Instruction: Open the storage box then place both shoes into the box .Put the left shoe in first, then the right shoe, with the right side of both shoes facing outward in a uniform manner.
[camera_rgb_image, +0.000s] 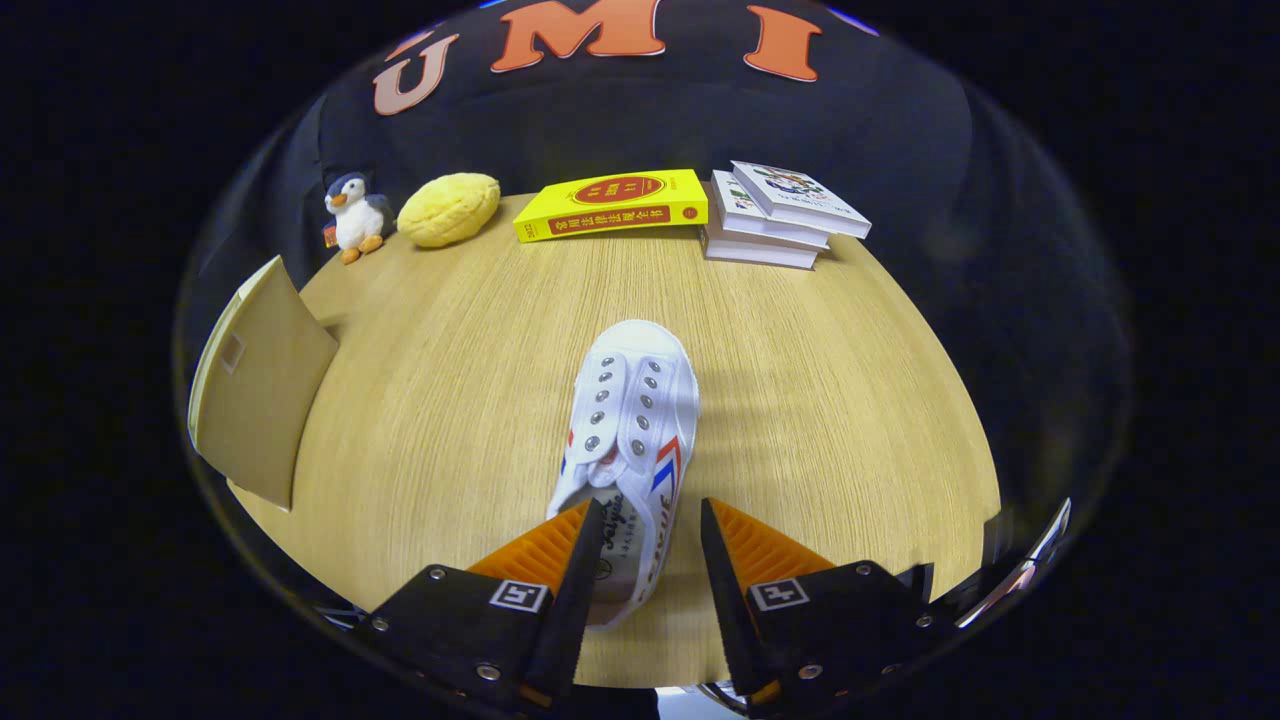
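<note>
A white canvas shoe (632, 420) with red and blue stripes lies on the wooden table (450, 400), toe pointing away from me. Its heel end sits between my fingers, closer to the left finger (580, 560). My gripper (650, 525) is open, and the right finger stands clear of the shoe with table showing in the gap. To the left stands the tan storage box (262, 385), of which I see a flat panel that looks like a raised lid or wall; its inside is hidden.
Along the table's far edge sit a plush penguin (352, 215), a yellow plush lump (449, 208), a yellow book (612, 205) and a stack of white books (775, 215). Bare tabletop stretches on both sides of the shoe.
</note>
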